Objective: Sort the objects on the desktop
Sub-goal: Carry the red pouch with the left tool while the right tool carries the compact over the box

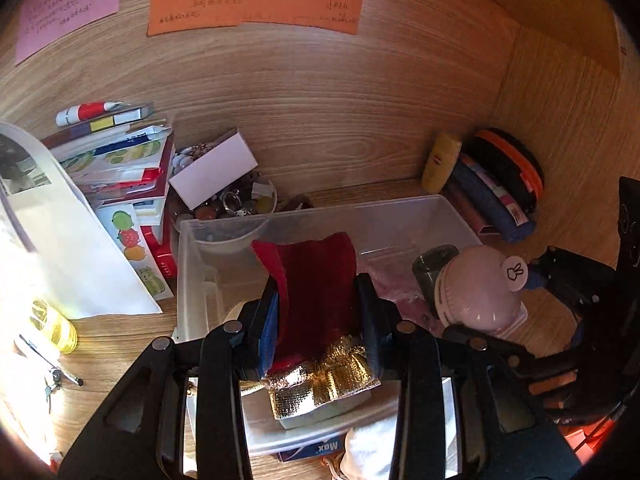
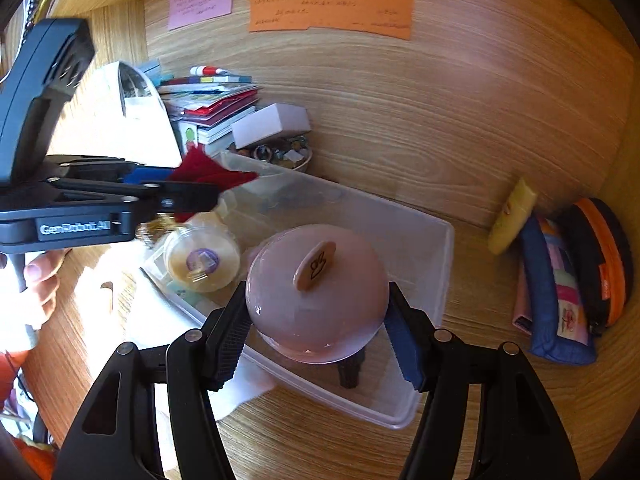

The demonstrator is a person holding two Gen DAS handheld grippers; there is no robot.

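Red velvet with a gold foil hem, a small pouch (image 1: pixel 316 300), is pinched between the narrow-set jaws of the left gripper (image 1: pixel 318 300), hanging over the near end of a clear plastic bin (image 1: pixel 400 216). Clamped half-wide between the right gripper (image 2: pixel 316 320) pads sits a pink domed gadget (image 2: pixel 316 292) (a rabbit mark on its little tab), above the same bin. Beyond the left jaws lie a bowl of trinkets (image 1: pixel 240 204) and stacked books (image 1: pixel 128 168); farther back, coloured notes (image 1: pixel 256 4) on the wooden wall.
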